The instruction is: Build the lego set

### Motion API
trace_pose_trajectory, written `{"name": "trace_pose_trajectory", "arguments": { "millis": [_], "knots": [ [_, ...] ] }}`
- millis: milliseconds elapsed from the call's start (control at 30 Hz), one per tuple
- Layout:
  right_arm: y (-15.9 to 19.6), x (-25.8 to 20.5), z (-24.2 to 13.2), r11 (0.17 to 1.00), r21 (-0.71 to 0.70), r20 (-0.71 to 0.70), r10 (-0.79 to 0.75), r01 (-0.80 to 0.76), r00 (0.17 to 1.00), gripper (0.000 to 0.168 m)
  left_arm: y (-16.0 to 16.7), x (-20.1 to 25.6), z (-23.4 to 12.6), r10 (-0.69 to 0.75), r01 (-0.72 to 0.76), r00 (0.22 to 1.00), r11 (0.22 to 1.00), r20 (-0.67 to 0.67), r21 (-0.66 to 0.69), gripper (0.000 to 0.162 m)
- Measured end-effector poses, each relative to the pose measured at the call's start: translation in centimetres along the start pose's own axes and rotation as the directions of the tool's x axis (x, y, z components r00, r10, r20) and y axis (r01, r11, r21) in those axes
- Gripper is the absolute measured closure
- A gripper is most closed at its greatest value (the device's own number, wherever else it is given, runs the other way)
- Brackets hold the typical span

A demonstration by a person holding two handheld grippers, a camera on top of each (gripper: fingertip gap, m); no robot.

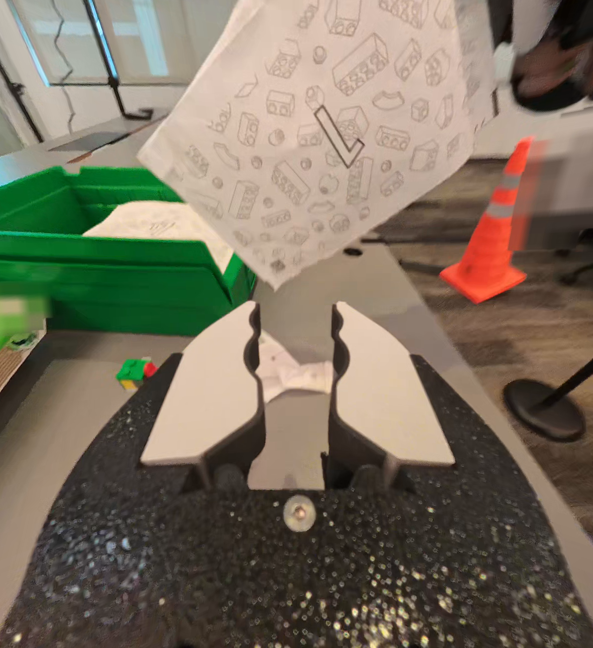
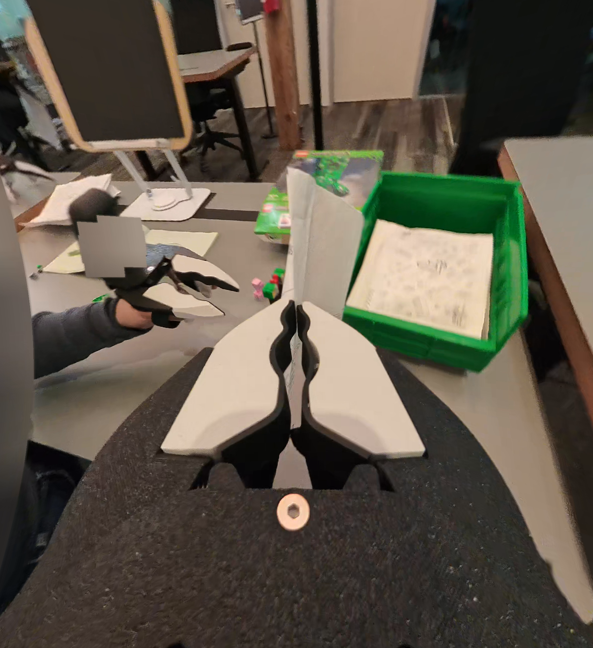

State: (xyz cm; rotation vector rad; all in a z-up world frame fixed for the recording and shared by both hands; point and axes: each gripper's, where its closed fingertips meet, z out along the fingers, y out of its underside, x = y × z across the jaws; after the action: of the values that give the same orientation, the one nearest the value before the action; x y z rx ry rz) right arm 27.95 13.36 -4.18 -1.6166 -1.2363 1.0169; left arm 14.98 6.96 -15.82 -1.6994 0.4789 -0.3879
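The right claw [image 2: 296, 308] is clamped on the lower edge of a white paper bag [image 2: 317, 245], which stands up from the tips at frame centre. The left claw [image 1: 296, 310] is parted and empty; the same bag [image 1: 323, 140] hangs above it in the upper centre. The bag is judged light, limp and tearable: grip a flat edge, pull gently. Small built bricks [image 2: 274, 280] sit on the table [image 2: 238, 252] beside the green bin [image 2: 428, 345] at right.

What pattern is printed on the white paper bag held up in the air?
Grey outline drawings of toy bricks cover the paper bag; the left wrist view shows it best.
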Motion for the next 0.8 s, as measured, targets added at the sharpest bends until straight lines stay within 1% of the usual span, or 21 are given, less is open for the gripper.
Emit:
{"name": "trace_pose_trajectory", "arguments": {
  "millis": [33,100,133,200,233,267,333,367,400,467,533,600,633,667,733,767,800],
  "knots": [
    [-1.3,-0.6,0.0,0.999,0.003,0.029,-0.035,0.035,0.999,0.168,-1.1,-0.2,-0.2,-0.039,0.04,0.999,0.998,-0.033,0.04,0.119],
    [-3.5,-1.7,0.0,0.995,0.018,0.083,-0.096,0.095,0.992,0.168,-3.4,-1.0,-0.9,-0.095,0.106,0.991,0.988,-0.097,0.114,0.107],
    [-4.4,-2.2,0.1,0.992,0.028,0.108,-0.124,0.122,0.986,0.168,-4.5,-1.7,-1.4,-0.11,0.127,0.987,0.981,-0.116,0.147,0.104],
    [-5.6,-3.6,0.4,0.98,0.055,0.181,-0.197,0.19,0.964,0.168,-6.3,-3.2,-2.4,-0.155,0.182,0.977,0.964,-0.148,0.194,0.093],
    [-5.9,-4.1,0.6,0.977,0.058,0.202,-0.215,0.207,0.955,0.168,-7.0,-3.5,-3.0,-0.178,0.215,0.966,0.956,-0.187,0.201,0.094],
    [-6.2,-4.4,0.9,0.973,0.064,0.213,-0.23,0.222,0.95,0.168,-7.5,-3.3,-3.6,-0.189,0.243,0.949,0.949,-0.253,0.201,0.104],
    [-6.4,-4.7,1.6,0.972,0.065,0.211,-0.236,0.227,0.949,0.168,-8.5,-2.4,-5.2,-0.183,0.281,0.897,0.938,-0.402,0.2,0.142],
    [-6.5,-4.9,2.0,0.97,0.072,0.215,-0.241,0.231,0.947,0.168,-8.8,-2.3,-6.0,-0.17,0.281,0.888,0.936,-0.427,0.211,0.155],
    [-6.6,-5.0,2.3,0.967,0.085,0.207,-0.252,0.239,0.945,0.168,-9.1,-2.6,-6.7,-0.151,0.265,0.898,0.935,-0.414,0.233,0.162],
    [-6.9,-5.2,3.1,0.952,0.119,0.174,-0.299,0.281,0.938,0.168,-9.2,-3.0,-7.9,-0.093,0.193,0.93,0.947,-0.356,0.258,0.162],
    [-7.0,-5.4,4.2,0.924,0.136,0.108,-0.374,0.359,0.921,0.168,-9.6,-3.3,-9.2,-0.014,0.095,0.958,0.958,-0.286,0.271,0.162],
    [-7.1,-6.1,5.2,0.874,0.17,0.04,-0.467,0.454,0.883,0.168,-10.2,-3.0,-10.6,0.09,-0.019,0.966,0.959,-0.243,0.282,0.162],
    [-7.0,-6.9,5.9,0.851,0.201,0.032,-0.501,0.485,0.865,0.168,-10.4,-2.9,-11.2,0.133,-0.065,0.964,0.958,-0.231,0.28,0.162],
    [-6.6,-7.7,6.8,0.838,0.22,0.047,-0.52,0.499,0.853,0.168,-10.3,-3.0,-11.7,0.17,-0.113,0.963,0.959,-0.209,0.259,0.162],
    [-5.1,-9.3,8.9,0.823,0.238,0.102,-0.549,0.516,0.829,0.168,-9.5,-4.4,-13.0,0.238,-0.216,0.963,0.962,-0.123,0.168,0.162],
    [-4.6,-9.3,9.6,0.812,0.23,0.08,-0.566,0.537,0.821,0.168,-9.1,-5.1,-14.0,0.259,-0.246,0.962,0.96,-0.092,0.136,0.162],
    [-4.5,-9.2,9.9,0.791,0.235,0.044,-0.589,0.565,0.807,0.168,-9.0,-5.1,-14.9,0.267,-0.254,0.959,0.959,-0.094,0.125,0.162]
  ]
}}
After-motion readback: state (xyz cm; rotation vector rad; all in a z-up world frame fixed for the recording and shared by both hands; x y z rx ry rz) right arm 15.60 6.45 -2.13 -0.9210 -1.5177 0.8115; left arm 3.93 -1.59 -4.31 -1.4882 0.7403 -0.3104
